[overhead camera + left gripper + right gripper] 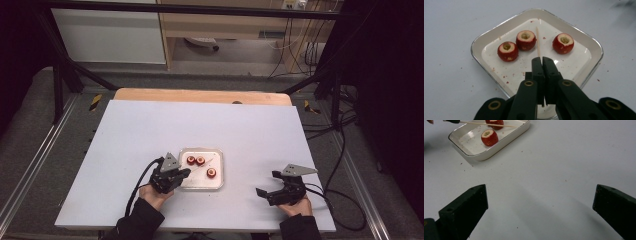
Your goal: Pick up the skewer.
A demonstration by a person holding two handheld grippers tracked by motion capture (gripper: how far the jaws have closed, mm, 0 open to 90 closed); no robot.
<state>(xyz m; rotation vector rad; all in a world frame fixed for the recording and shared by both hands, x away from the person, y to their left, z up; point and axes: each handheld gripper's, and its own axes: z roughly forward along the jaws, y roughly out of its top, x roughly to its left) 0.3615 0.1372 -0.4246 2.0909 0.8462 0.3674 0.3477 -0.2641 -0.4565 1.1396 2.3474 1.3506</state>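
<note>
Skewer [538, 42]: thin wooden stick, clamped at its near end between the shut jaws of the left gripper [542, 60], free end reaching out over the dish [584, 42] and passing between the middle and the lone fruit. From the right gripper view the skewer [489, 124] runs level above the dish interior, not touching the fruit below it.

Items, largest to smallest, all placed w.r.t. the dish:

1. Table [150, 130] – white top; dish sits on it, nearer the person's edge, approx. centre.
2. Dish [183, 185] – white, square, rounded corners, shallow rim. Red crumbs scattered inside and on the table just around it.
3. Left gripper [184, 172] – at the dish's left rim, tips over the rim. Jaws fully closed on the skewer.
4. Right gripper [260, 191] – well apart from the dish, to its right, over bare table. Jaws spread wide [539, 205], nothing held.
5. Fruit, 3 pcs, red skin, tops cut off, pale flesh, hollowed centres. Two [508, 51] [526, 40] sit side by side, touching or nearly so, toward the dish's far-left part; third [563, 43] stands alone on the right side, apart from the pair. All upright, cut faces up.
6. Skewer – as above.
</note>
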